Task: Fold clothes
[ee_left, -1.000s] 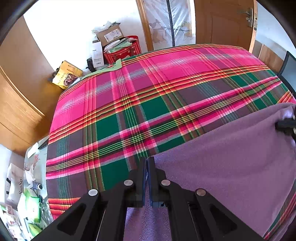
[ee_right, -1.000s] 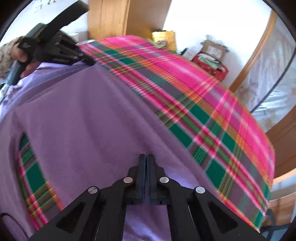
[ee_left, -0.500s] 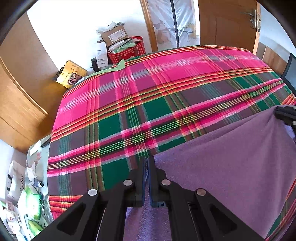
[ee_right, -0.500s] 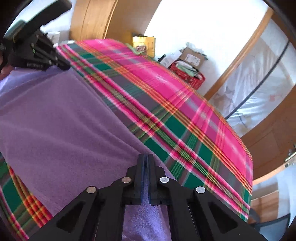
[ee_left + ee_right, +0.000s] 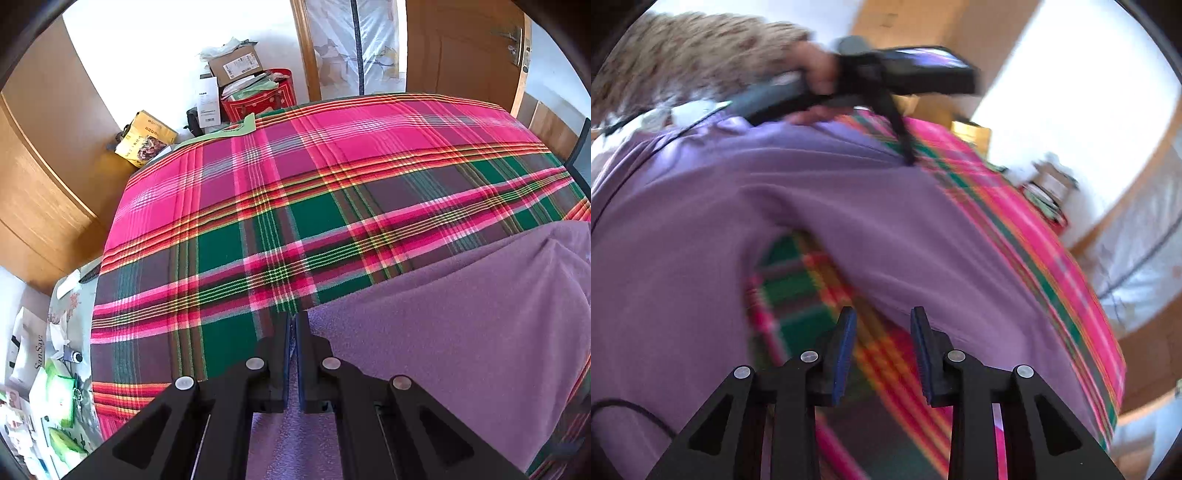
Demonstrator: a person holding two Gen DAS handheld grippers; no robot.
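Two grippers — left gripper (image 5: 294,321) pinching purple garment (image 5: 461,314) | right gripper (image 5: 882,325) just opened, empty | boxes (image 5: 236,66) beyond

Matt purple fleece garment (image 5: 461,314); coarse woven plaid cloth bedspread (image 5: 295,192); black matt plastic gripper (image 5: 882,332) with ribbed blue pads (image 5: 844,354); glossy varnished wooden door (image 5: 461,48).

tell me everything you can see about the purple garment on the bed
The plain purple fleecy garment is a soft, matte, lilac fabric with no print. It lies spread on the pink, green and red plaid bedcover, with a fold or opening exposing plaid beneath in the right wrist view. The left hand-held gripper is shut on its edge. The right hand-held gripper has just been opening; its jaws stand apart with nothing between them, over the plaid gap beside the cloth. What kind of garment it is cannot be told.
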